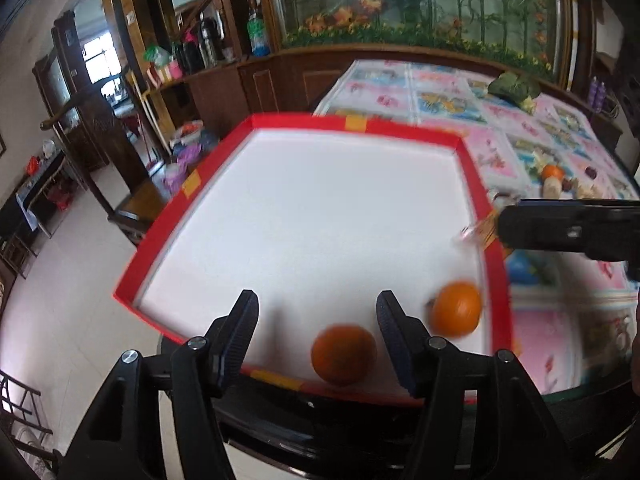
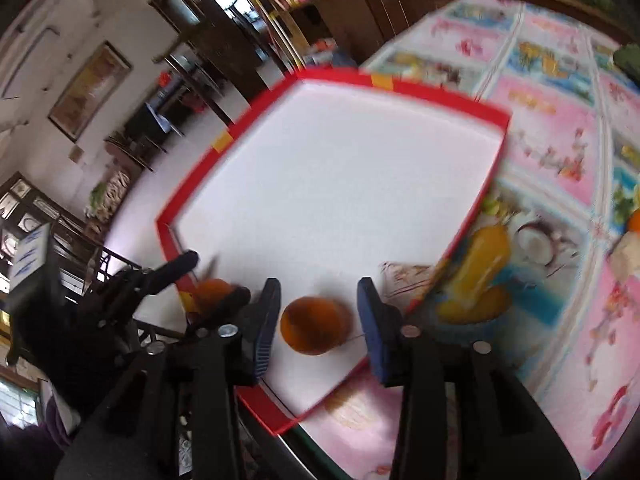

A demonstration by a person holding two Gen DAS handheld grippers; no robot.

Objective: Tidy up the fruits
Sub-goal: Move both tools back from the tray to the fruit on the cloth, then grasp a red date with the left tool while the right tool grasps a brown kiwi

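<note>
Both grippers tilt down over the red-rimmed tray (image 1: 484,184), the left gripper (image 1: 316,322) spread wide around one orange (image 1: 344,354) and the right gripper (image 2: 318,320) parted, clear of the other orange (image 2: 314,330), both fruits resting near the tray's front edge

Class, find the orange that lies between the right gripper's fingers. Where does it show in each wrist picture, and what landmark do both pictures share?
Left wrist view: the orange lies lower right in the red-rimmed tray, next to its right wall, right of the left gripper.
Right wrist view: the orange lies bottom centre, between the fingers of the right gripper, pads apart from it.
Shared landmark: the tray's far rim with its yellow tape patch.
</note>
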